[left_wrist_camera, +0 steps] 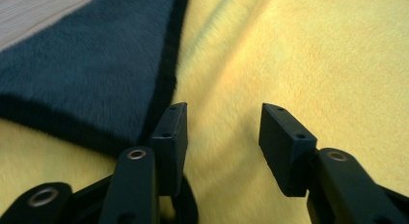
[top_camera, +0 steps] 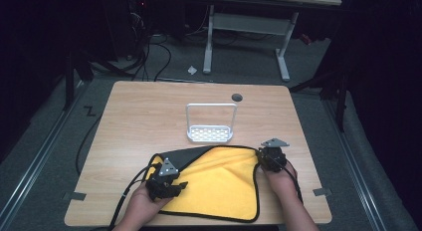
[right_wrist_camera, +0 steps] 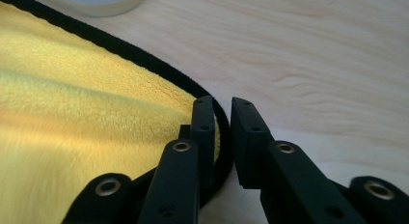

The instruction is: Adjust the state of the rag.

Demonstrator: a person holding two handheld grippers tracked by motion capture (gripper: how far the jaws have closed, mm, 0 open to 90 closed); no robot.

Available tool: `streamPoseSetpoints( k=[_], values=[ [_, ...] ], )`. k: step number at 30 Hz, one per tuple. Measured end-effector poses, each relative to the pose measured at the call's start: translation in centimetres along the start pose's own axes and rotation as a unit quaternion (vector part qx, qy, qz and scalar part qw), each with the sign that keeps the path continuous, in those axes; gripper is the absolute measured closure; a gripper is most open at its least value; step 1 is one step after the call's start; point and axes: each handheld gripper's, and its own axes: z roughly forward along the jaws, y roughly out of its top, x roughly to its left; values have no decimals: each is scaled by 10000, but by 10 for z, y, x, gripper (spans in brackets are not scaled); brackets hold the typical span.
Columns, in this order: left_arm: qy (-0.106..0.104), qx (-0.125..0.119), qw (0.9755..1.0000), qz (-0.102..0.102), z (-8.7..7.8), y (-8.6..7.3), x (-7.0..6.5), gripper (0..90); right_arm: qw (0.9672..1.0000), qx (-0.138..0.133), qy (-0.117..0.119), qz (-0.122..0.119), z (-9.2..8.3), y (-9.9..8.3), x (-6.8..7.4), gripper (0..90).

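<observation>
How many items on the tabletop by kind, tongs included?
Cloth, yellow with a dark reverse and black trim: 1
White wire rack with perforated base: 1
Handheld tongs: 2, left tongs and right tongs
Total: 4

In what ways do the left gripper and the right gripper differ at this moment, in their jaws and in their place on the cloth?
The left gripper has its jaws wide apart, while the right gripper has its jaws nearly together on the black hem. The left gripper is over the yellow cloth beside its folded grey corner; the right gripper is at the cloth's right edge. Both are black and hand-held.
</observation>
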Motion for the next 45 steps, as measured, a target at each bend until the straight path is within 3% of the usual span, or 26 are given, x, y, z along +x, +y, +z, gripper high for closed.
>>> streamPoseSetpoints(
  k=[3, 5, 8, 10, 12, 15, 16, 18, 19, 21, 24, 25, 27, 31, 34, 39, 41, 43, 45],
  values=[
    [-45, -87, 9999, 83, -1, 3, -8, 520, 10000, 6, 13, 87, 4, 5, -6, 733],
    [-124, -159, 9998, 43, -1, 4, -11, 525, 9999, -97, 76, 112, -4, 6, -6, 728],
    [-242, -21, 9997, 82, 3, 4, -14, 599, 9987, -351, 358, -49, -30, 6, 7, 823],
    [-222, 121, 9994, 231, 7, 2, -18, 666, 9964, -415, 727, -110, -45, 1, 19, 900],
    [-200, 110, 9992, 315, 8, 3, -23, 703, 9934, -344, 1081, -150, -54, -5, 34, 900],
    [-282, 114, 9990, 335, 10, 3, -28, 742, 9925, -178, 1166, -310, -57, -14, 46, 900],
    [-415, 133, 9983, 385, 11, 4, -34, 745, 9926, 103, 1130, -431, -55, -28, 52, 900],
    [-470, 140, 9980, 392, 11, 4, -37, 745, 9937, 310, 984, -449, -53, -36, 50, 900],
    [-669, 171, 9967, 433, 14, 6, -44, 746, 9944, 277, 947, -379, -54, -40, 43, 900],
    [-768, 178, 9957, 483, 15, 8, -49, 744, 9968, 287, 700, -266, -57, -43, 34, 900],
    [-669, 11, 9963, 535, 11, 11, -49, 709, 9984, 260, 503, -59, -57, -47, 15, 900],
    [-505, -244, 9973, 470, 3, 13, -42, 701, 9985, 237, 496, -31, -56, -47, 11, 900],
    [-238, -448, 9983, 303, -6, 14, -27, 678, 9989, 212, 416, -78, -53, -45, 8, 900],
    [-107, -482, 9987, -131, -11, 9, -2, 584, 9994, 197, 181, -209, -47, -40, 4, 900],
    [-73, -353, 9993, -33, -4, 7, -5, 512, 9996, 232, 29, -172, -44, -38, -1, 900],
    [6, -244, 9988, 428, 12, 13, -22, 430, 9993, 258, -105, -239, -45, -39, -1, 900],
    [75, -113, 9989, 458, 19, 15, -24, 460, 9992, 271, -122, -274, -45, -38, 0, 900],
    [252, -131, 9983, 502, 23, 14, -25, 576, 9993, 260, -110, -253, -45, -38, -1, 900],
    [269, -150, 9988, 383, 23, 14, -22, 724, 9993, 249, -103, -252, -45, -39, -2, 900]
  ],
)
